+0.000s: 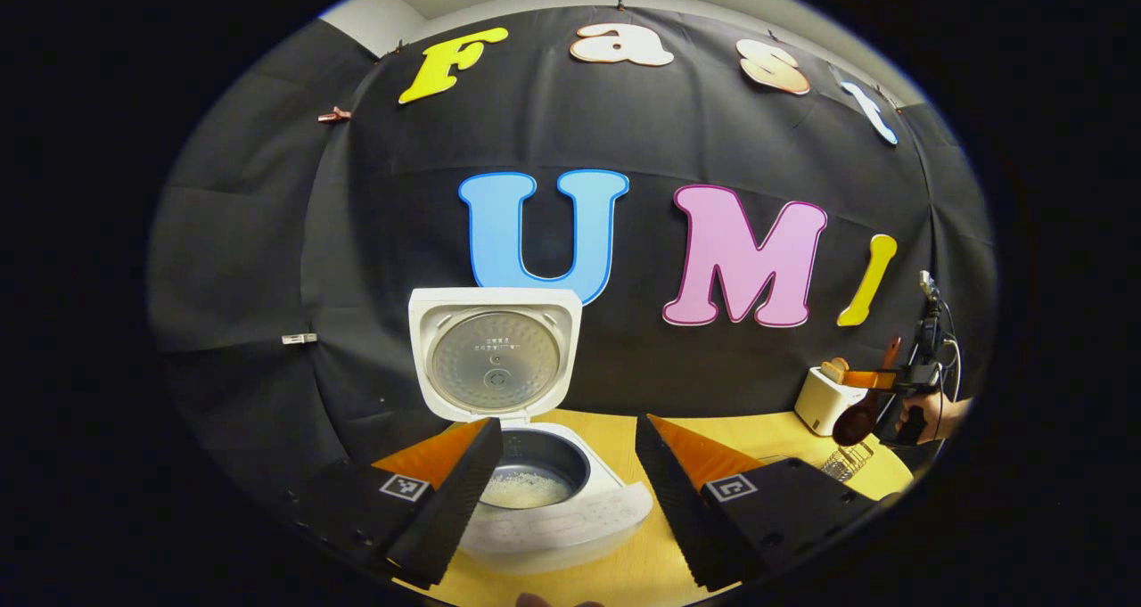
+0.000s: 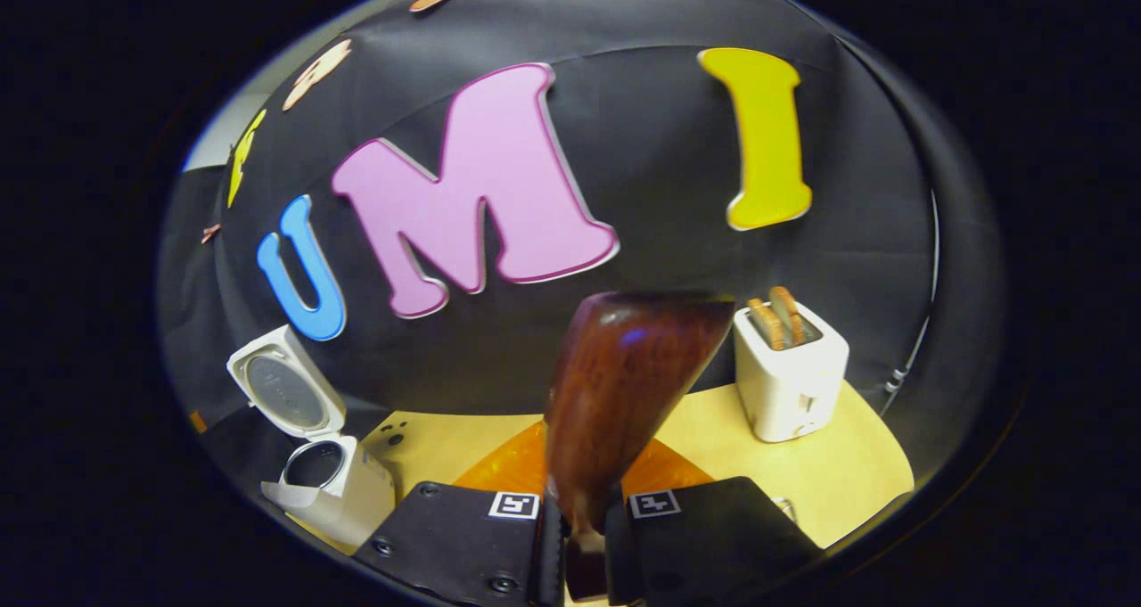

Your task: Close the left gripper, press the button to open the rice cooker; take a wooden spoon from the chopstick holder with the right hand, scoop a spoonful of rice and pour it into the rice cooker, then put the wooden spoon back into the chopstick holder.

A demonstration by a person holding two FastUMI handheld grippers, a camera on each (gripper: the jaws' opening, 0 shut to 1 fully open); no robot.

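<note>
The white rice cooker (image 1: 553,527) stands open on the table just beyond my left gripper (image 1: 568,422), lid (image 1: 495,357) upright, white rice in its inner pot (image 1: 530,482). The left gripper is open, with nothing between its fingers. Far right in the left gripper view, a hand holds my right gripper (image 1: 891,384) with the wooden spoon (image 1: 858,422) hanging bowl-down above the wire chopstick holder (image 1: 847,460). In the right gripper view, my right gripper (image 2: 584,509) is shut on the dark wooden spoon (image 2: 624,384), whose bowl points up and forward. The open cooker (image 2: 330,478) sits low left.
A white toaster (image 2: 789,380) with bread slices stands on the pale wooden table (image 2: 446,447) at the back right; it also appears behind the spoon as the toaster (image 1: 824,399). The black booth wall rises behind the table's far edge.
</note>
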